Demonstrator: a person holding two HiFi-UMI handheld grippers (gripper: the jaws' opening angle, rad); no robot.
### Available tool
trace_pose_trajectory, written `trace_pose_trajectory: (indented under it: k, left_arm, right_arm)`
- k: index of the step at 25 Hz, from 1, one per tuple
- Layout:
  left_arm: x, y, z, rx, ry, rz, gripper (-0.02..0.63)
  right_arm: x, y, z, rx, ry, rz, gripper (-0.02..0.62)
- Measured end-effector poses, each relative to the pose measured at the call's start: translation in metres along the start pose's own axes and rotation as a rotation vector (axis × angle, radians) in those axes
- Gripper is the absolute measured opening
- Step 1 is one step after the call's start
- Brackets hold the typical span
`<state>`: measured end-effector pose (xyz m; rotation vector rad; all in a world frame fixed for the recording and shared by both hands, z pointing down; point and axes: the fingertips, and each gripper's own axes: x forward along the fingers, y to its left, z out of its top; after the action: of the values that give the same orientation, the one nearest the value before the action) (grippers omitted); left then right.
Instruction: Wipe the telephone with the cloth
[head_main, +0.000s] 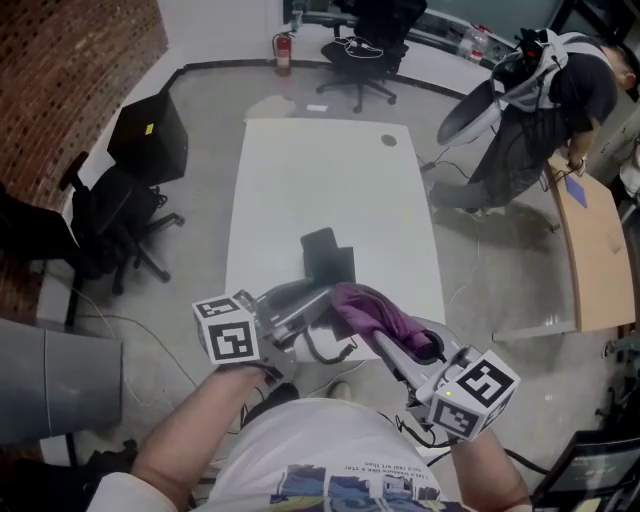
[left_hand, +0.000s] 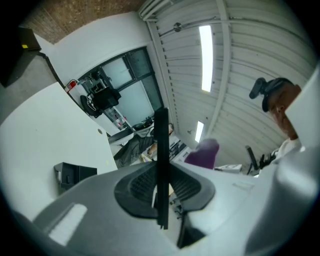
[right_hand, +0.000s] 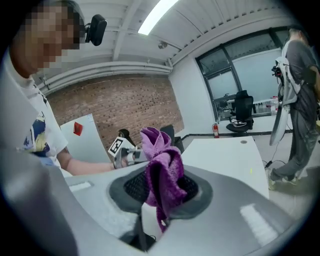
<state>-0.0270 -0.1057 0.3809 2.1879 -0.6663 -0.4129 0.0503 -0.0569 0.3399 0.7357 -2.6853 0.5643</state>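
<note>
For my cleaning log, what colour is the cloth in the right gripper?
Purple cloth; the right gripper view shows it best.

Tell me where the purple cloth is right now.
In the head view the purple cloth hangs just right of centre, pinched by the right gripper, over the near edge of the white table, just short of the black telephone.
</note>
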Motion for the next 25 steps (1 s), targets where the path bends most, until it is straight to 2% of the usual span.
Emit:
trace_pose_trajectory:
  k: [6,12,17,25]
  left_arm:
    - [0.010,-0.003,-0.027,0.007,0.055,-0.004,0.081]
    - [0.010,-0.009,-0.041,-0.001,0.086,-0.029,0.081]
    - [0.007,-0.012,-0.042,0.002,0.087,-0.038,0.081]
    - [0.003,-0.008,-0.028,-0.015,0.039,-0.018,0.081]
  right_arm:
    - [0.017,-0.003,0.049,0.042,-0.106,0.023,0.083]
    - [0.041,0.002,0.075,0.059,-0.149,0.049,0.083]
    - [0.054,-0.002,0.067,0.087,-0.135,0.053,0.083]
    - [0.047,-0.007,0.046,0.117,-0.109,0.060,0.083]
